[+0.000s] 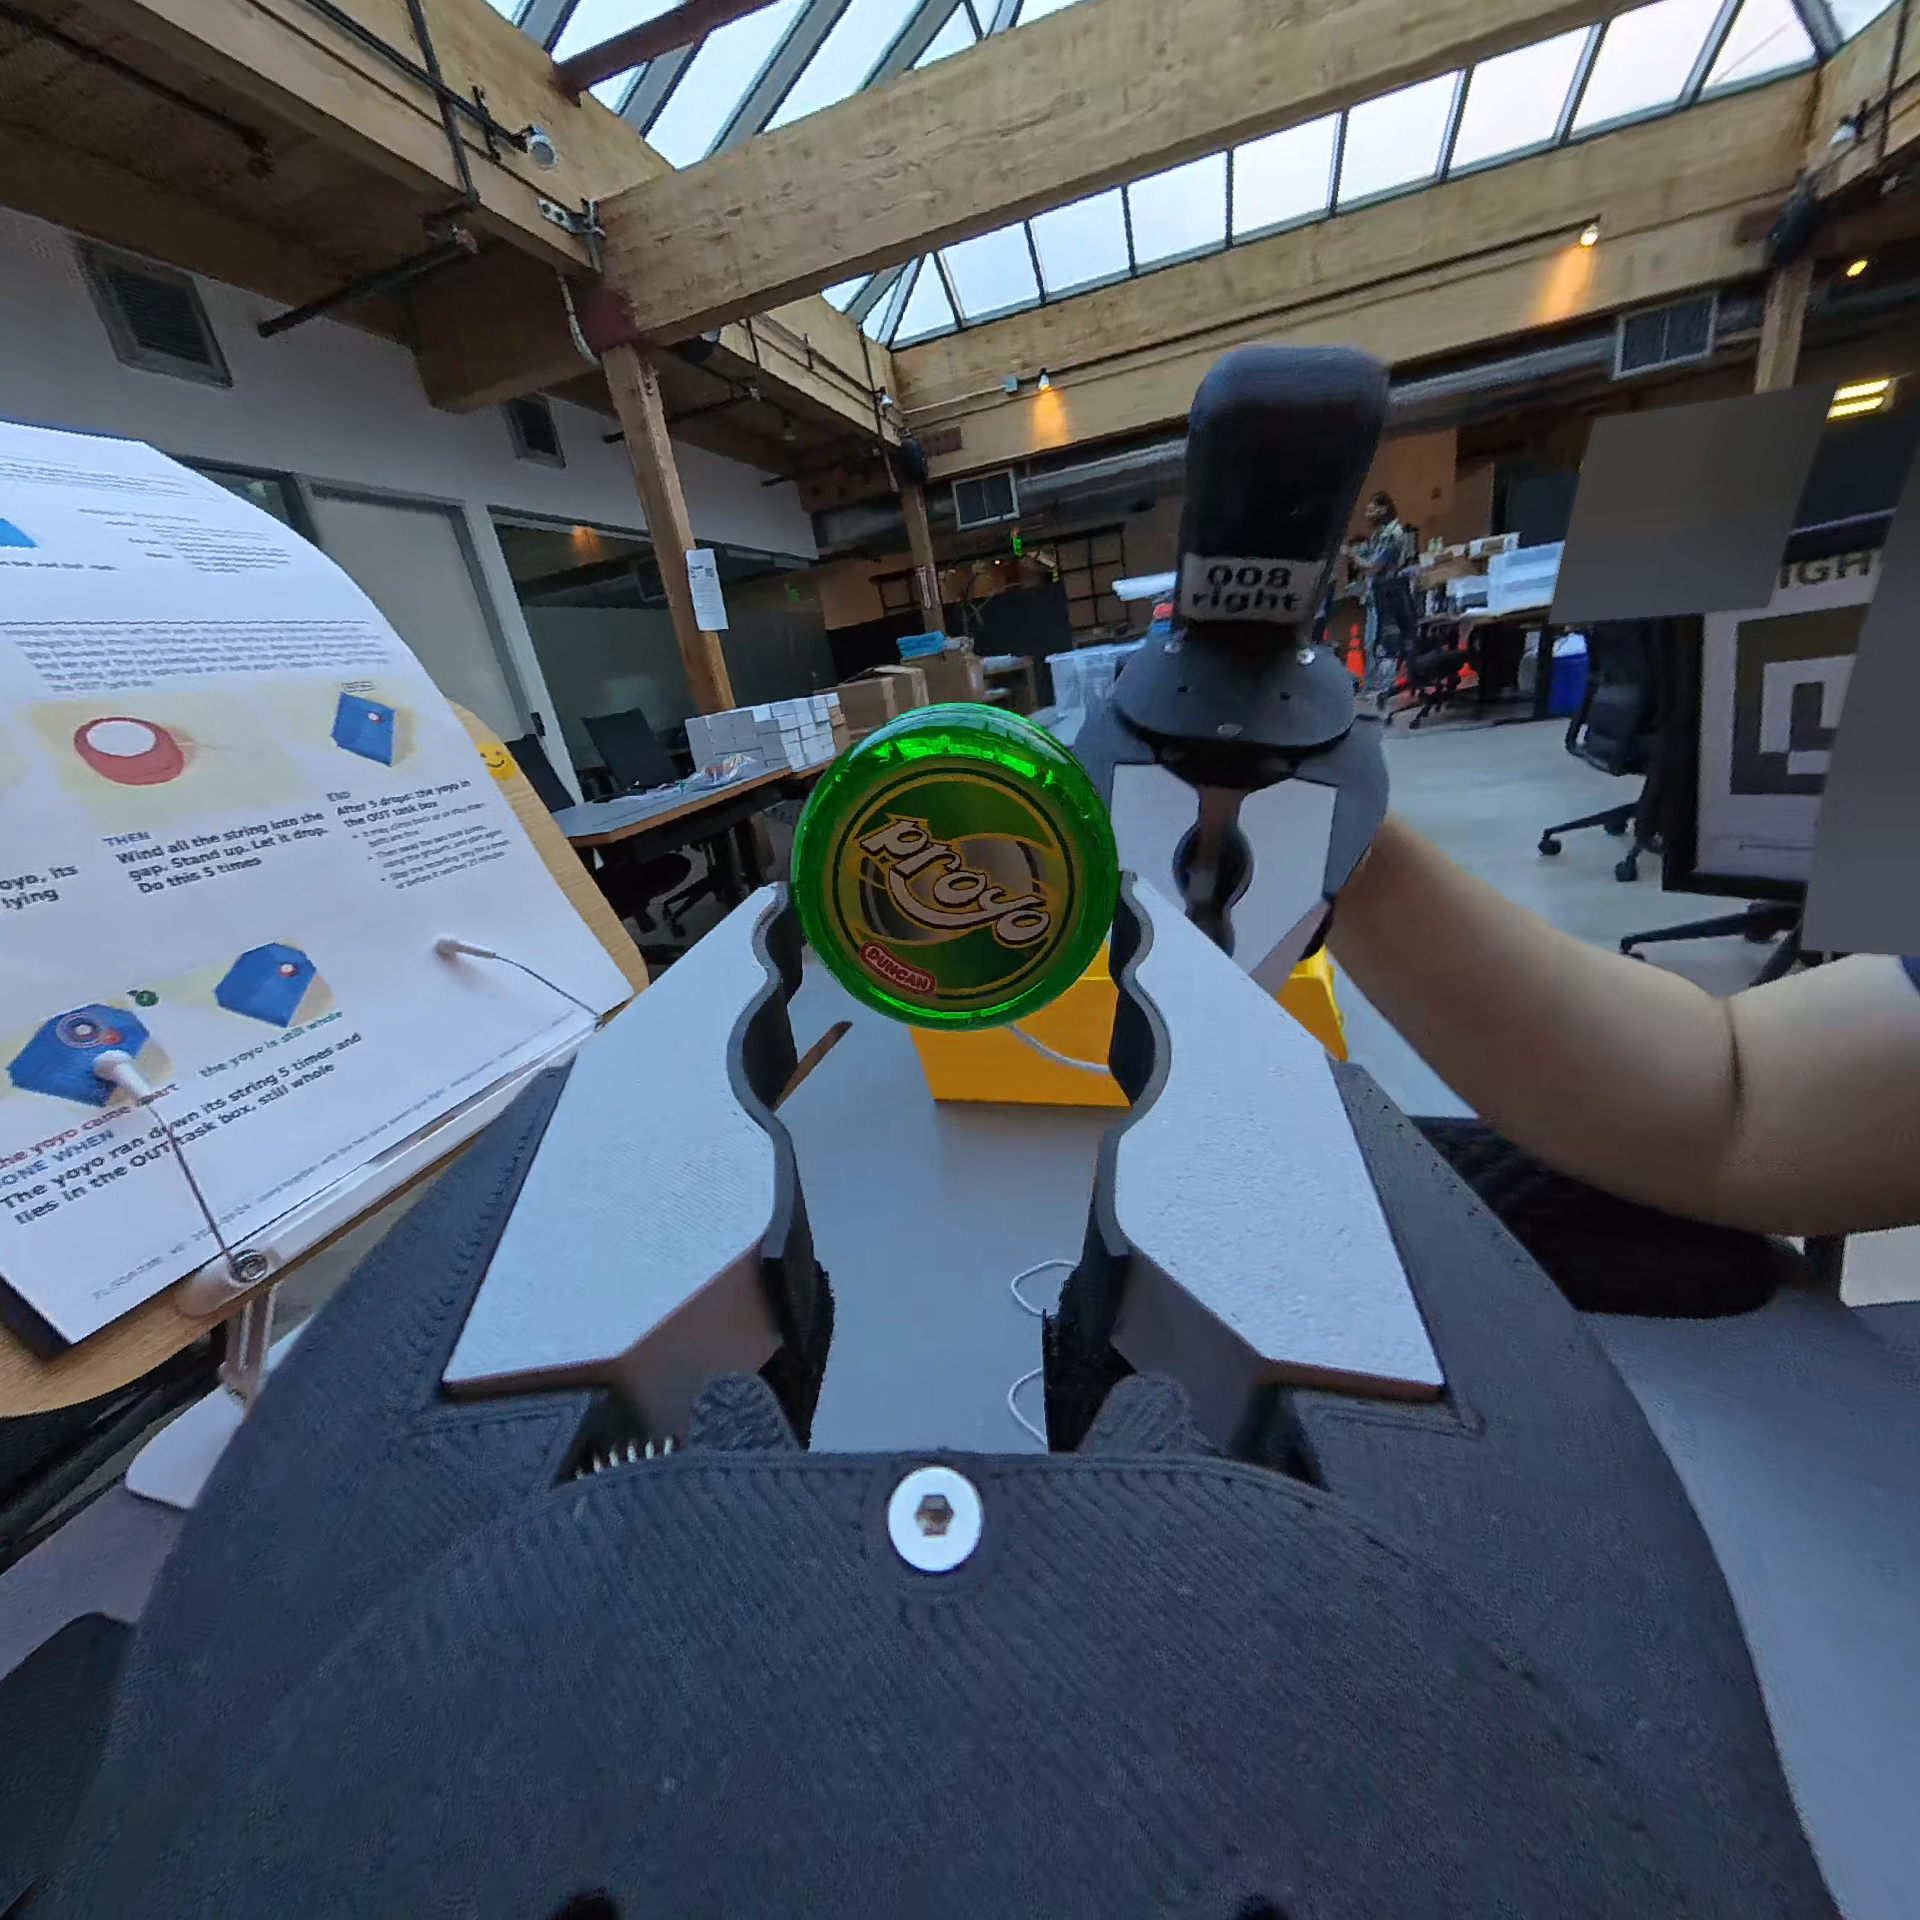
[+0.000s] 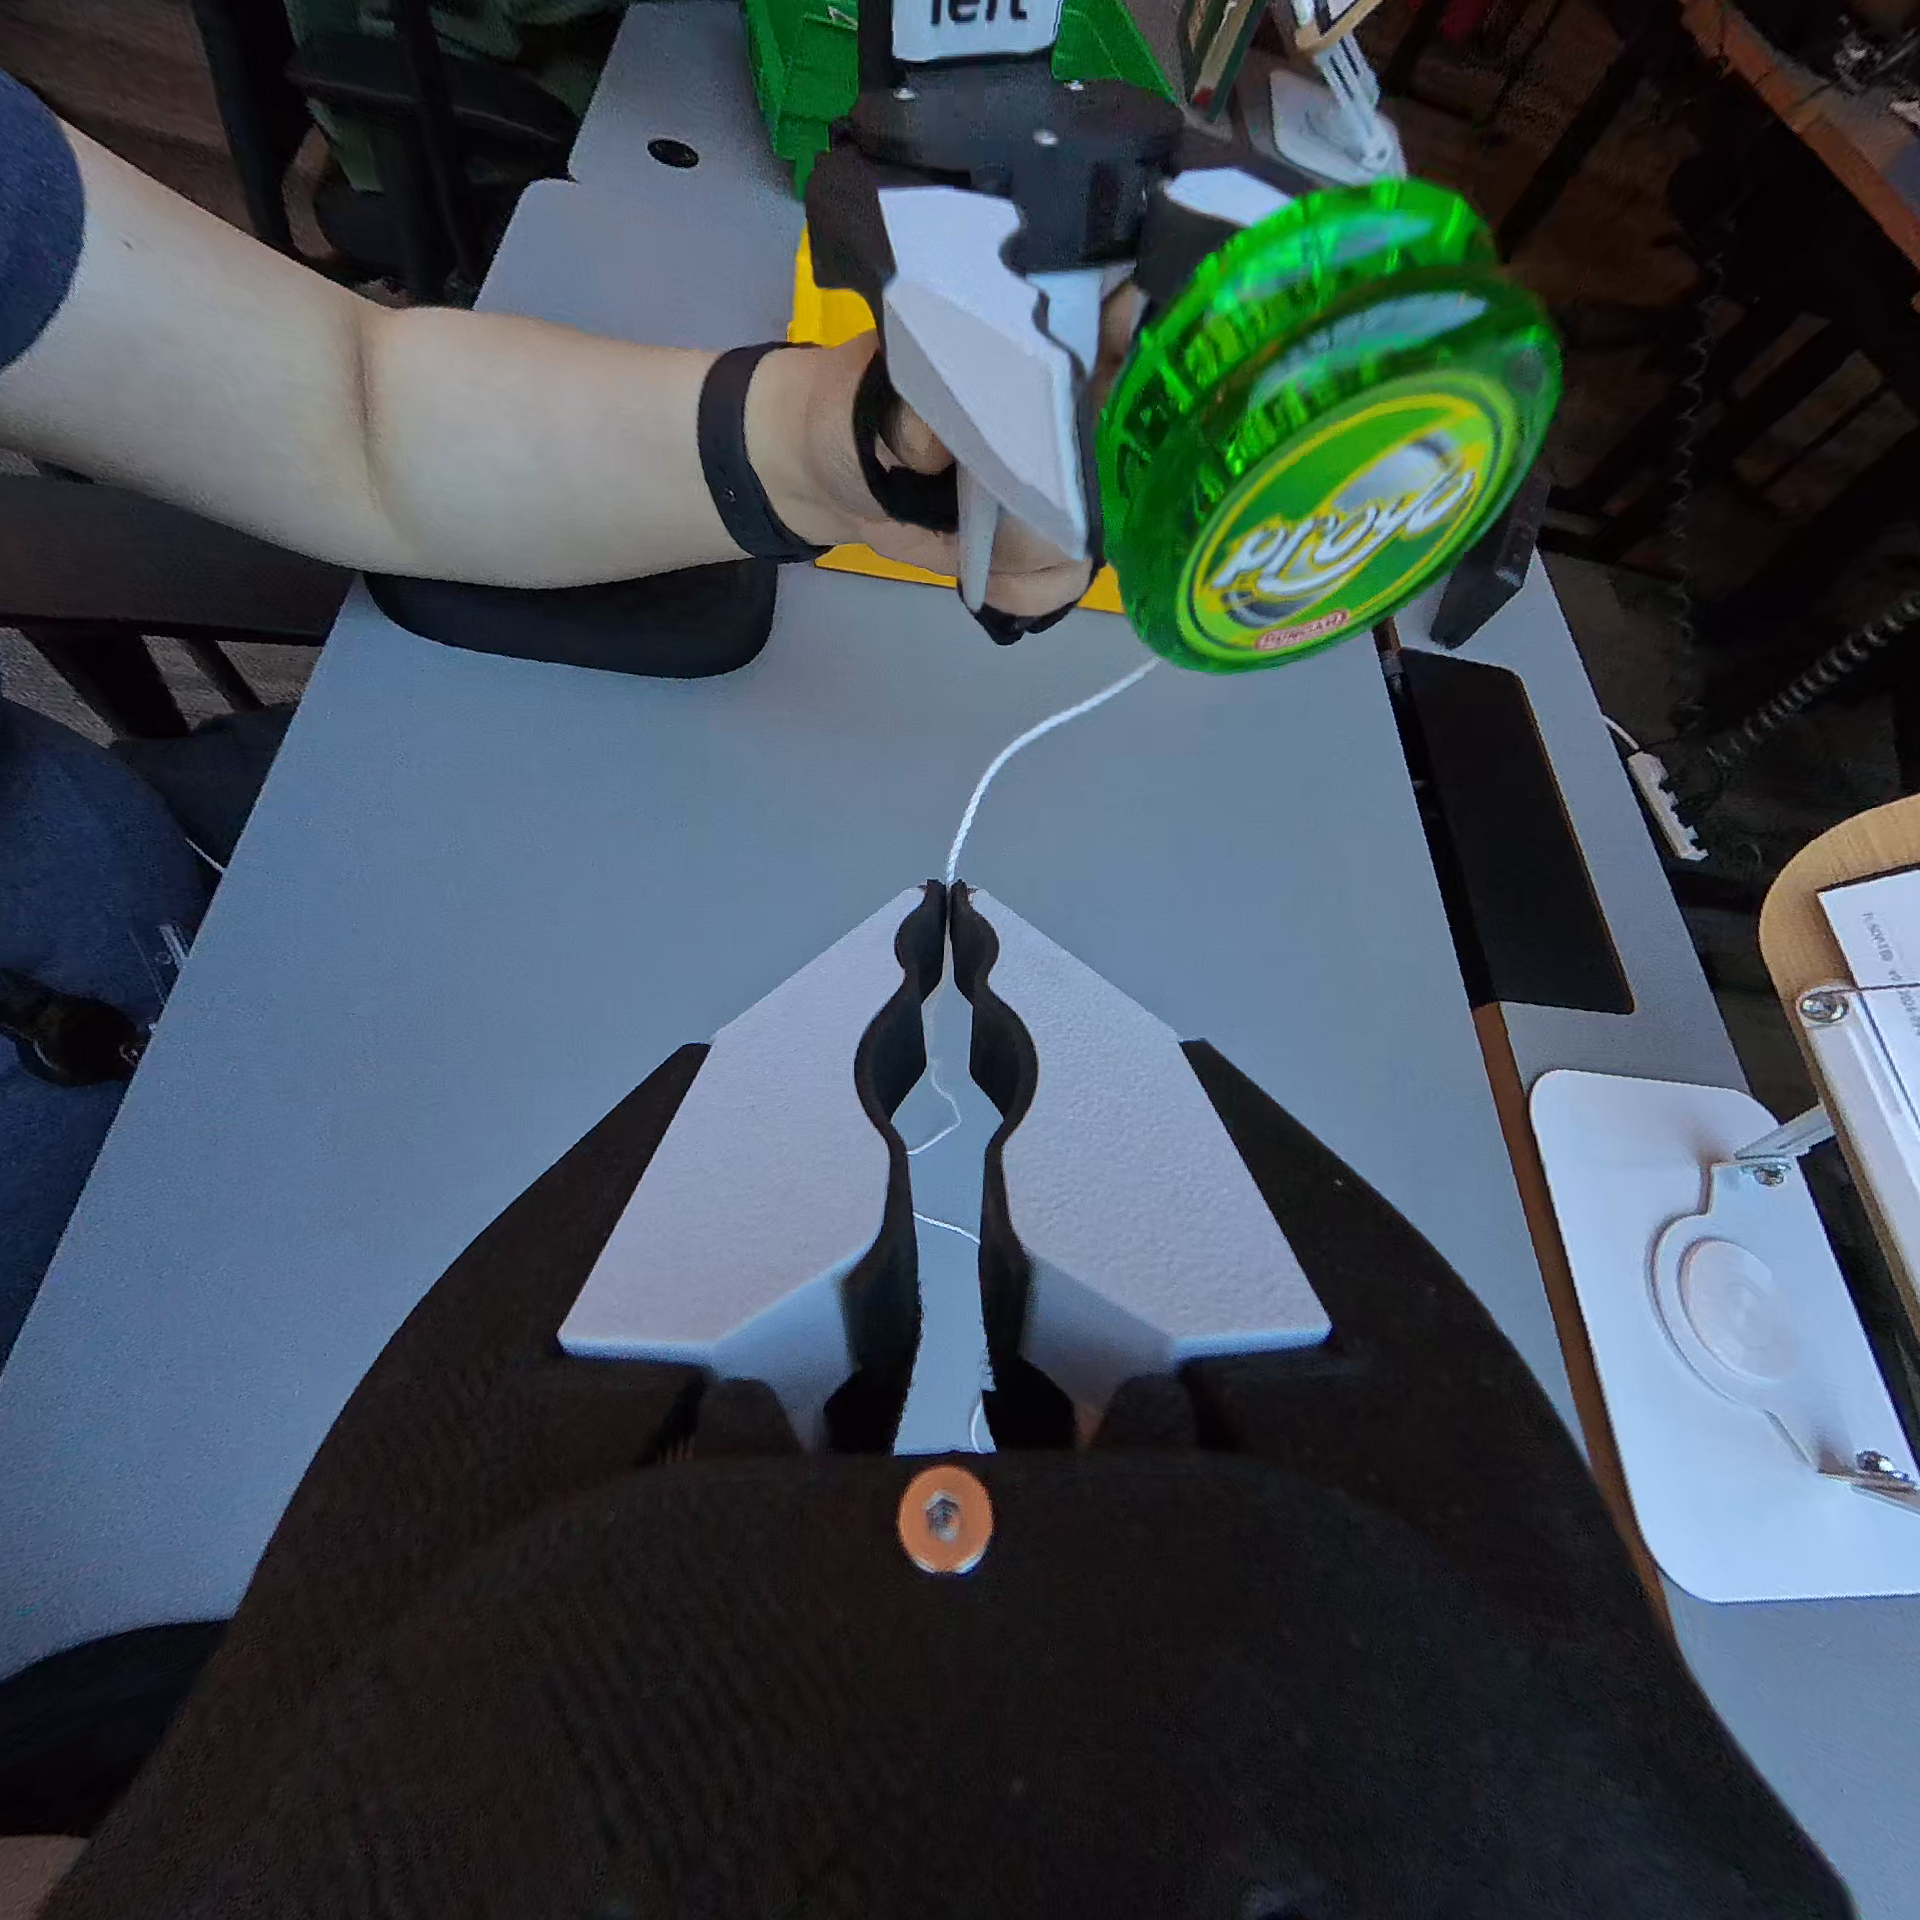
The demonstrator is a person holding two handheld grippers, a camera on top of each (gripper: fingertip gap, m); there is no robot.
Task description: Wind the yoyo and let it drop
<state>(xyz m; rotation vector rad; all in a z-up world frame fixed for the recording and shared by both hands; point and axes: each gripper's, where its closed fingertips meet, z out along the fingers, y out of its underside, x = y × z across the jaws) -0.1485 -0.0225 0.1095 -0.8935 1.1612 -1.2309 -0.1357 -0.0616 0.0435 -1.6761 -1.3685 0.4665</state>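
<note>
A translucent green yoyo (image 1: 954,868) stands on edge between the fingertips of my left gripper (image 1: 951,914), which is shut on its two faces and holds it above the grey table (image 2: 520,883). In the right wrist view the yoyo (image 2: 1330,426) is tilted in the left gripper (image 2: 1268,582). A white string (image 2: 997,769) runs slightly slack from the yoyo's lower edge to my right gripper (image 2: 948,888), which is shut on it at the fingertips. More string trails back between the right fingers. In the left wrist view the right gripper (image 1: 1236,935) points down just right of the yoyo.
An instruction sheet on a wooden stand (image 1: 208,831) is at the left, its white base (image 2: 1704,1351) on the table's right side. A yellow box (image 1: 1018,1060) sits behind the yoyo. A person's forearm (image 1: 1558,1039) reaches in from the right. A black pad (image 2: 582,623) lies under the other arm.
</note>
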